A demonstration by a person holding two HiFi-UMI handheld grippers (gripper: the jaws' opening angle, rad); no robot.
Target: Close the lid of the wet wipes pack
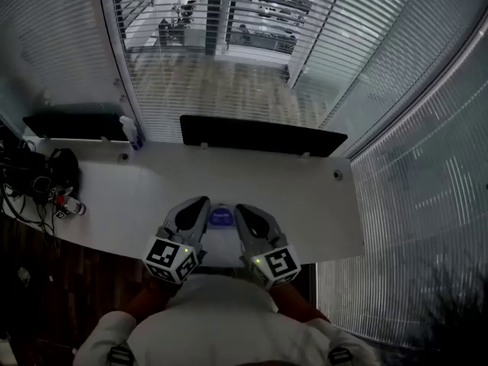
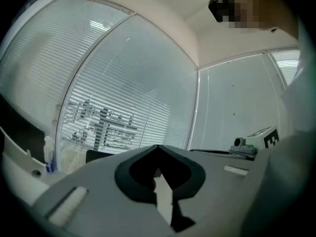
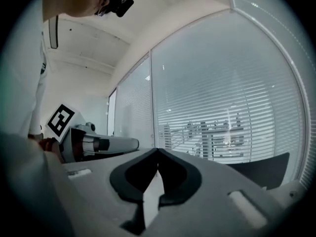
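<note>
Grey with dark pads, the left gripper [image 1: 197,207] and the right gripper [image 1: 244,212] each have their jaws pressed together at the tips with nothing between, both held close to the person's body at the near edge of the white desk [image 1: 305,197]. Between the two lies the wet wipes pack [image 1: 221,218], blue top showing; I cannot tell whether its lid is down. Farther back a dark monitor [image 1: 259,136] stands before slatted blinds [image 1: 229,82].
</note>
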